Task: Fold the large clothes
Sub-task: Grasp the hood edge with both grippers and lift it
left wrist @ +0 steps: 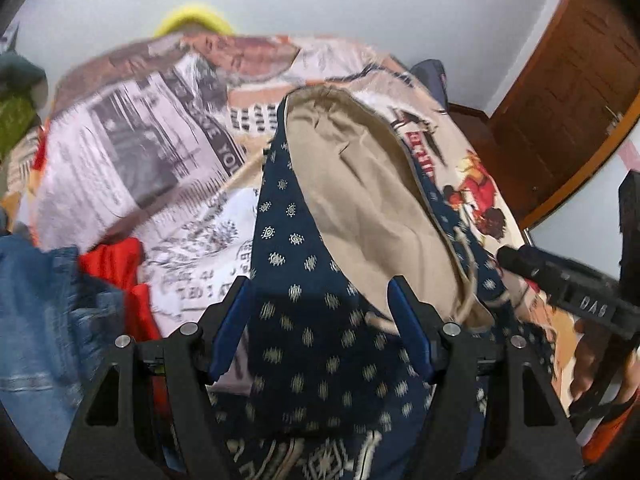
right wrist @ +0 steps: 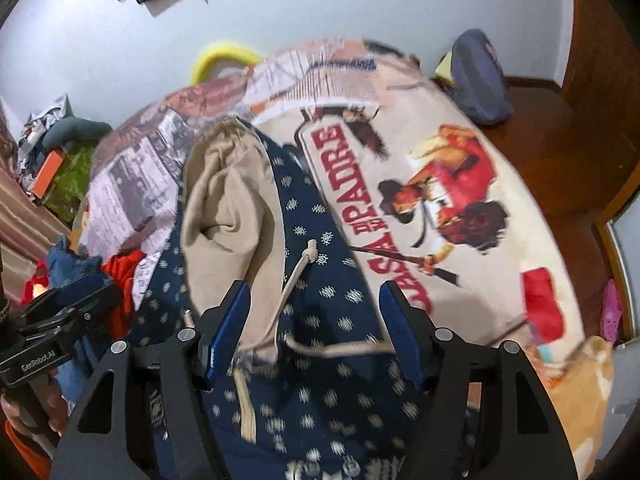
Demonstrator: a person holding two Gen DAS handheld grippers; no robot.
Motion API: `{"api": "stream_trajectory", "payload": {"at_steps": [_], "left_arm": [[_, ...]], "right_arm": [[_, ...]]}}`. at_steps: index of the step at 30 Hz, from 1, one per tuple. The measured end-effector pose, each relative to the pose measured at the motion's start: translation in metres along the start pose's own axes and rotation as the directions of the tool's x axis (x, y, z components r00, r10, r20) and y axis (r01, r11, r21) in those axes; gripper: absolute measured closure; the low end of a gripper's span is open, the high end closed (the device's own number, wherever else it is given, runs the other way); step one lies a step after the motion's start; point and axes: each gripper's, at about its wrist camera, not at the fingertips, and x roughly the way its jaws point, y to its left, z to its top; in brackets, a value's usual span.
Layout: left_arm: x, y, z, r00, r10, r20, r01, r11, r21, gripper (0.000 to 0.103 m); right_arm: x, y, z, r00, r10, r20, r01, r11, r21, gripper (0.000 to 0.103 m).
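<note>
A navy patterned hoodie (right wrist: 320, 240) with a tan-lined hood (right wrist: 228, 200) lay on a bed covered by a printed blanket (right wrist: 480, 280). The left hand-held gripper (left wrist: 320, 320) and right hand-held gripper (right wrist: 316, 328) both pointed forward over the garment, fingers spread apart with cloth between them. A drawstring (right wrist: 296, 272) trailed across. Red and denim clothes (left wrist: 60, 300) lay alongside.
</note>
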Motion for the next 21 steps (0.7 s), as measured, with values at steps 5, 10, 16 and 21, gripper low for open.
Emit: {"api": "stream_trajectory", "payload": {"at_steps": [5,10,16,21], "left_arm": [[0.040,0.019,0.012,0.999,-0.002,-0.032,-0.001,0.996,-0.092,0.034],[0.068,0.038,0.010,0.999,-0.010,-0.040,0.002,0.981,-0.195,0.034],[0.065,0.032,0.005,1.000,0.004,0.017,-0.001,0.987,-0.160,0.060],[0.055,0.025,0.004,1.000,-0.008,0.000,0.008,0.991,-0.135,0.094]], "right_arm": [[0.047,-0.006,0.012,0.998,0.002,-0.070,0.001,0.999,0.053,0.040],[0.070,-0.006,0.020,0.997,-0.003,-0.074,0.008,0.998,0.067,0.040],[0.075,-0.014,0.021,0.999,-0.004,-0.043,0.007,0.997,0.081,0.074],[0.058,-0.011,0.015,0.999,-0.020,-0.027,0.021,0.999,0.024,0.091]]}}
